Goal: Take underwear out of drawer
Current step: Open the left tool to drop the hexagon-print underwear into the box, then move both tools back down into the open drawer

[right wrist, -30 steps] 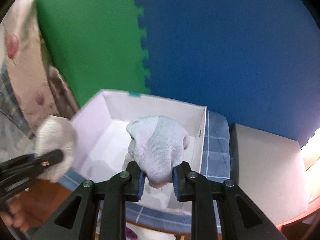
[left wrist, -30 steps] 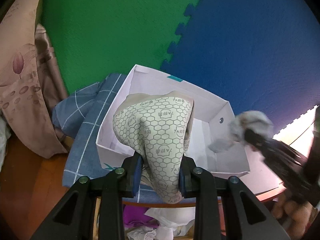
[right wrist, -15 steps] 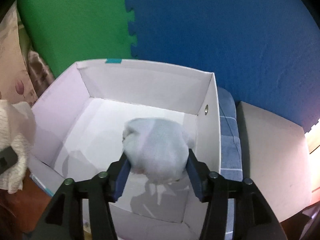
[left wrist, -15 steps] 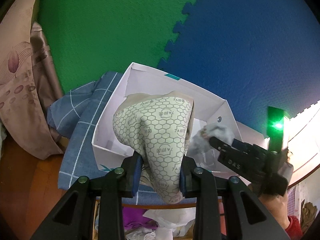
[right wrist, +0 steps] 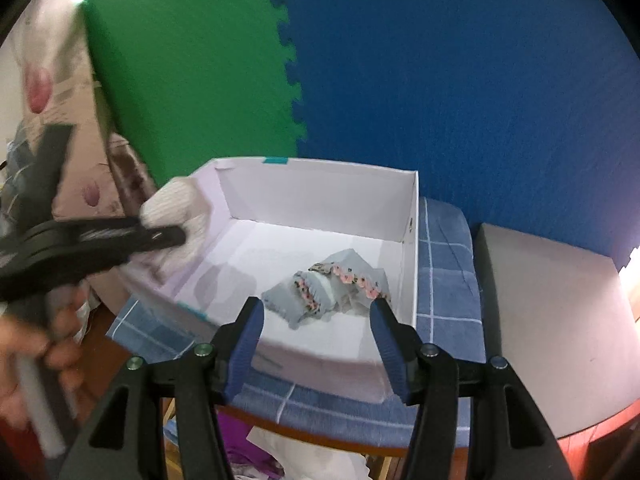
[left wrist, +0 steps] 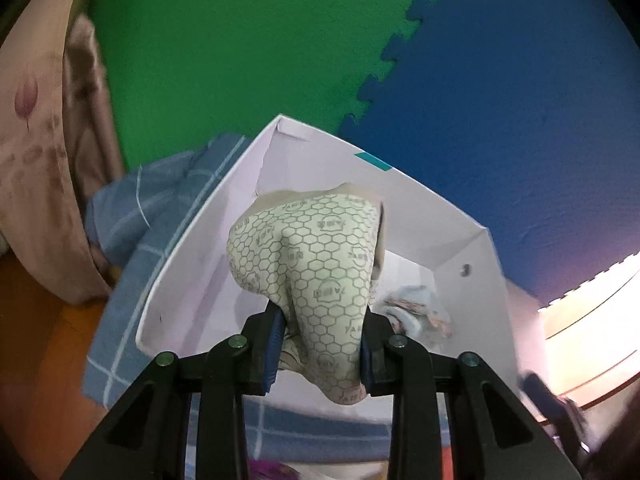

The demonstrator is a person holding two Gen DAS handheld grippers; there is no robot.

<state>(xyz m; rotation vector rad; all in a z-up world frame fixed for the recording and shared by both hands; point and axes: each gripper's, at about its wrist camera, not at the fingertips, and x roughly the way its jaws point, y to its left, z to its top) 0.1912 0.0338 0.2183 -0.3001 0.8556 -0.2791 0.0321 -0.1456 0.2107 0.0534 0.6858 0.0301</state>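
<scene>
My left gripper [left wrist: 322,344] is shut on cream underwear with a honeycomb print [left wrist: 316,256], held over the near left wall of a white cardboard box [left wrist: 208,248]. The right wrist view shows that gripper [right wrist: 176,236] from the side, at the box's left wall [right wrist: 320,184], with the cream cloth [right wrist: 172,200] bulging above it. My right gripper [right wrist: 317,312] stands open above the box's near edge with nothing between its fingers. Grey underwear with pink floral trim [right wrist: 332,288] lies loose on the box floor just beyond the fingertips. It also shows behind the cream piece [left wrist: 416,308].
The box rests on a blue checked cloth [right wrist: 444,280]. A pale flat lid [right wrist: 552,312] lies to its right. Green [right wrist: 192,80] and blue [right wrist: 460,80] foam mats stand behind, floral fabric [left wrist: 40,140] at the left. A drawer with purple clothes [right wrist: 248,456] is below. A hand [right wrist: 40,352] grips the left tool.
My right gripper opened and let the grey underwear fall into the box, then drew back toward the near edge. The left gripper moved closer over the box, still gripping the cream piece.
</scene>
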